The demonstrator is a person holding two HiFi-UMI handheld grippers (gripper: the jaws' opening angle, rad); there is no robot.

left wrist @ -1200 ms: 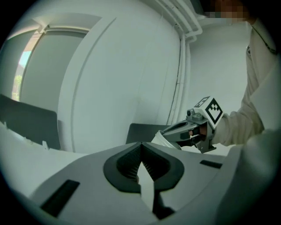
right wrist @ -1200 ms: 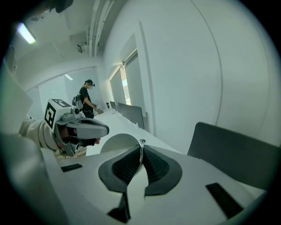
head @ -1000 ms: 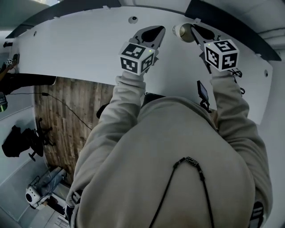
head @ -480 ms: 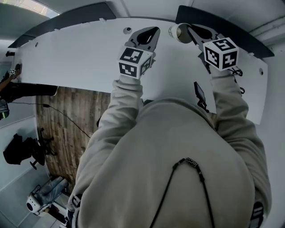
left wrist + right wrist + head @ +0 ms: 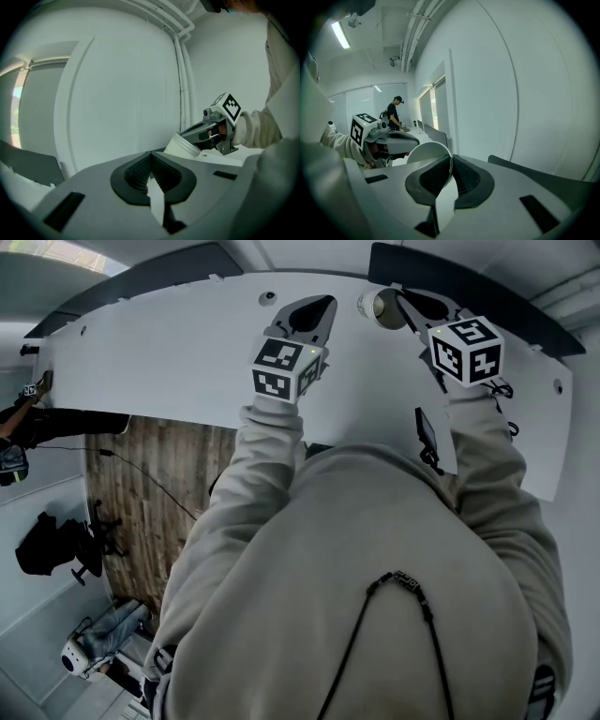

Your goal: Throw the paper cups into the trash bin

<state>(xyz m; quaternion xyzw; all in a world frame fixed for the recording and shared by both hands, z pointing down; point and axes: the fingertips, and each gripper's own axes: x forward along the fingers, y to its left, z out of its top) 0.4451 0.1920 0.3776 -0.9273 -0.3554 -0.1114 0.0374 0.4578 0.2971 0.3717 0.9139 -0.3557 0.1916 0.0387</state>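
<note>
A white paper cup (image 5: 425, 156) is pinched by its rim between the pads of my right gripper (image 5: 450, 161), mouth turned to the left. In the head view the cup (image 5: 377, 307) sticks out left of the right gripper (image 5: 401, 302), held over the far edge of the white table (image 5: 169, 352). The left gripper view shows the same cup (image 5: 184, 145) in those jaws. My left gripper (image 5: 150, 157) is shut with nothing between its pads. It hovers beside the right one, left gripper (image 5: 323, 306) over the table. No trash bin is in view.
A plain white wall fills the view ahead of both grippers. Dark strips (image 5: 469, 285) run along the table's far side. A small black device (image 5: 427, 432) lies on the table near my right sleeve. Wooden floor (image 5: 155, 484) shows at the left. A person (image 5: 395, 115) stands at a distant desk.
Both grippers have shifted slightly over the table's far edge. The cup stays pinched in the right gripper and the left gripper stays shut.
</note>
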